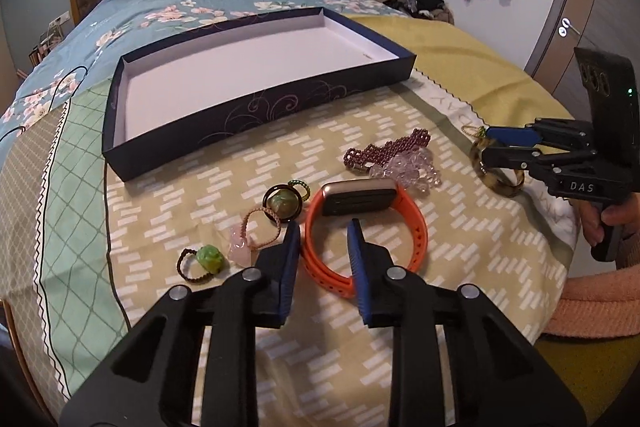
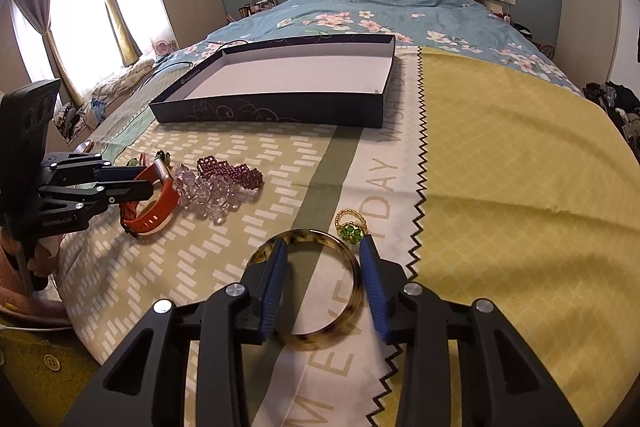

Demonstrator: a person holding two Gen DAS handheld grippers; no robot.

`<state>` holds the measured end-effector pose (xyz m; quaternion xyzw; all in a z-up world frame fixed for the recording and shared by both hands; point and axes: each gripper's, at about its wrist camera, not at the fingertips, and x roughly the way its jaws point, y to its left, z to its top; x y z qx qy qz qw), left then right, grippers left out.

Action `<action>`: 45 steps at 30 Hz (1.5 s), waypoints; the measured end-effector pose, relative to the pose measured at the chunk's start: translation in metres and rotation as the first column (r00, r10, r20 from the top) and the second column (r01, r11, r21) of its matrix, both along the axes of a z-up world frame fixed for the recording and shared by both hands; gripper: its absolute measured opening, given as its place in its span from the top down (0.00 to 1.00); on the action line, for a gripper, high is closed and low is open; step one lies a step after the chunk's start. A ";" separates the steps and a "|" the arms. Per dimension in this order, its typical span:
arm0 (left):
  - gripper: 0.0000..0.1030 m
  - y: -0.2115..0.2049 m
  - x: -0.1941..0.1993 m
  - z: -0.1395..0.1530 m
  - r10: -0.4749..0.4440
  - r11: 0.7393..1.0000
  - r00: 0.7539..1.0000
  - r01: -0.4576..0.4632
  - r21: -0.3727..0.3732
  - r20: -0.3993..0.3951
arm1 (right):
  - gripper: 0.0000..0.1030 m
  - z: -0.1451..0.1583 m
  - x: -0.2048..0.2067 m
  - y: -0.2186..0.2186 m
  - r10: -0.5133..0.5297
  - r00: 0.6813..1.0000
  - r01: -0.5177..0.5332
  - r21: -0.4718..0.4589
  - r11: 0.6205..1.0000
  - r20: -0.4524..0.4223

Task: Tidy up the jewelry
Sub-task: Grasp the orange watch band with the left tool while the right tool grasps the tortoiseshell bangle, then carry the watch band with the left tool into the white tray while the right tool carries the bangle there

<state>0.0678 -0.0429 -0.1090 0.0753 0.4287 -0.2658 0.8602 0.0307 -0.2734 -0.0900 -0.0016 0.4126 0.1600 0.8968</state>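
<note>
The right gripper (image 1: 486, 143) body reads "DAS"; the bedspread (image 2: 384, 179) shows "DAY". The left gripper (image 1: 324, 231) straddles the near strap of the orange watch (image 1: 404, 223), jaws narrow, pads not pressing. The right gripper's pads flank the tortoiseshell bangle (image 2: 354, 301), partly open, grip uncertain. The box (image 1: 224, 131) lies beyond both.

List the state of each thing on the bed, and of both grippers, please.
Box: open, empty.
Orange watch: outside the box, strap between the left gripper fingers, not clamped.
Tortoiseshell bangle: flat, right gripper astride its rim, not clamped.
Green bead ring: lying beside the bangle.
Clear bead bracelet: heaped, untouched.
</note>
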 end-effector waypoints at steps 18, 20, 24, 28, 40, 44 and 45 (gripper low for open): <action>0.91 0.001 0.007 0.007 0.048 0.997 0.999 -0.049 -0.057 -0.014 | 0.94 0.018 0.002 -0.012 0.024 0.999 -0.026 0.048 0.998 0.040; 0.91 0.009 0.005 0.012 0.055 0.995 0.998 -0.056 -0.084 -0.010 | 0.94 0.026 0.006 -0.013 0.026 0.998 -0.030 0.074 0.997 0.057; 0.91 0.021 0.012 0.031 0.092 0.988 0.996 -0.088 -0.130 0.022 | 0.94 0.040 0.022 -0.009 0.028 0.995 -0.038 0.106 0.994 0.097; 0.91 0.030 0.029 0.047 0.138 0.978 0.989 -0.128 -0.162 0.051 | 0.94 0.054 0.049 0.001 0.039 0.988 -0.054 0.095 0.994 0.152; 0.91 0.032 0.129 0.075 0.283 0.953 0.955 -0.270 -0.141 0.086 | 0.94 0.072 0.164 0.038 0.065 0.979 -0.072 0.028 0.997 0.195; 0.91 0.028 0.170 0.073 0.315 0.942 0.947 -0.304 -0.138 0.061 | 0.94 0.067 0.199 0.047 0.057 0.985 -0.058 0.001 0.998 0.164; 0.91 0.028 0.178 0.072 0.320 0.940 0.946 -0.310 -0.144 0.052 | 0.94 0.065 0.205 0.048 0.057 0.986 -0.057 -0.004 0.998 0.157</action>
